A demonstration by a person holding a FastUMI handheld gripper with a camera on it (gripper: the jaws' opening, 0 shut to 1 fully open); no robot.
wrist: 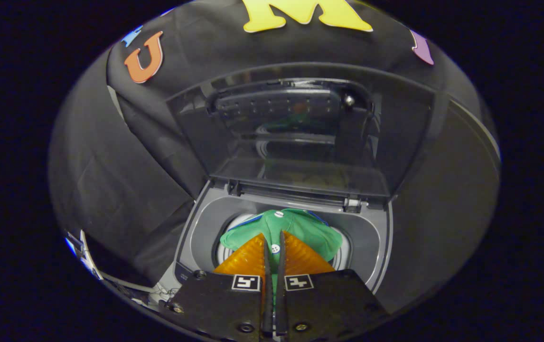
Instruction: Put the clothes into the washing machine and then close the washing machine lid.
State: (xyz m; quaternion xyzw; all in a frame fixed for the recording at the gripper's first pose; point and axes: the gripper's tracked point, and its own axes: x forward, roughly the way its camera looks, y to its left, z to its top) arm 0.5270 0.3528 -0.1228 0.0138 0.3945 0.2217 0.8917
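Not much extra here, just the black cloth wall (125, 180) draped behind everything. A few thin cables (160, 294) lie below that cloth.

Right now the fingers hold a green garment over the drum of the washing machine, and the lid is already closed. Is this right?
Not quite. The lid is open, standing upright behind the drum; the gripper view shows this. The rest holds: the fingers are pinched on a green garment over the drum of the washing machine.
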